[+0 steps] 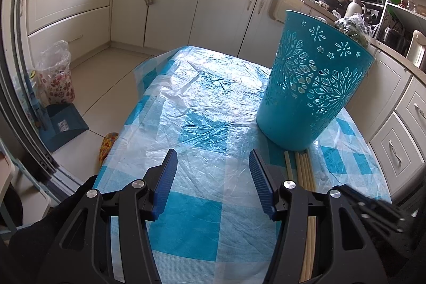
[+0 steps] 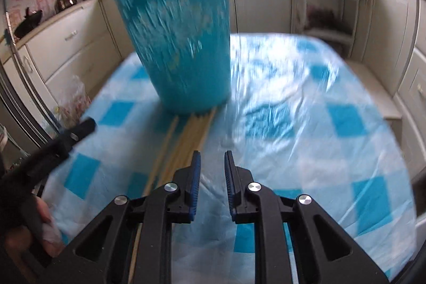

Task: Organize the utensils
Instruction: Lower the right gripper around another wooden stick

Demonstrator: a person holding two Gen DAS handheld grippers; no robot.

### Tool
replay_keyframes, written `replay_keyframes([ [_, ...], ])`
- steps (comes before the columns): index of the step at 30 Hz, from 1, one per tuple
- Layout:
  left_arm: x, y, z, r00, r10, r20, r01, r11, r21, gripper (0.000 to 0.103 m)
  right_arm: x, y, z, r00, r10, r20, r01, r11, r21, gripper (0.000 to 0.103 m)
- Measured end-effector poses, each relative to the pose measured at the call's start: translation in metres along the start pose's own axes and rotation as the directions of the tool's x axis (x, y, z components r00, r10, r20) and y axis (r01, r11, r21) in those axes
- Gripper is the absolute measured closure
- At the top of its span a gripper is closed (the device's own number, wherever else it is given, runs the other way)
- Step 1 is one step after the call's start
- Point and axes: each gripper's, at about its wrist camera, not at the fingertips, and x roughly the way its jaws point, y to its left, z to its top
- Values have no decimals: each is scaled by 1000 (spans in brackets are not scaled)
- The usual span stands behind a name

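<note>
A teal cut-out basket [image 1: 314, 87] stands upright on the blue-and-white checked tablecloth [image 1: 202, 108]. Several pale wooden chopsticks [image 1: 306, 172] lie side by side on the cloth, their far ends touching the basket's base. My left gripper [image 1: 213, 159] is open and empty, just left of the chopsticks. In the right wrist view, which is motion-blurred, the basket [image 2: 178, 44] stands ahead and the chopsticks [image 2: 186, 140] run toward me under the left finger. My right gripper [image 2: 211, 159] is open with a narrow gap and empty, just right of the chopsticks. The left gripper [image 2: 77, 132] shows at far left.
White kitchen cabinets [image 1: 149, 4] and a countertop with pots and dishes ring the table. A dustpan [image 1: 64, 124] and a plastic bag [image 1: 56, 71] sit on the floor at left. The table edge [image 1: 119, 129] drops off on the left side.
</note>
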Motion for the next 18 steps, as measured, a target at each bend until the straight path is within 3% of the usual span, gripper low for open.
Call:
replay_keyframes([
  [13, 1, -5, 0, 1000, -2, -3, 2, 1000, 13, 49, 29, 11, 18, 999, 3, -51, -3, 1000, 1, 84],
  [18, 2, -5, -1, 1000, -4, -6, 4, 1000, 13, 49, 25, 10, 12, 997, -35, -67, 31, 998, -50, 97],
])
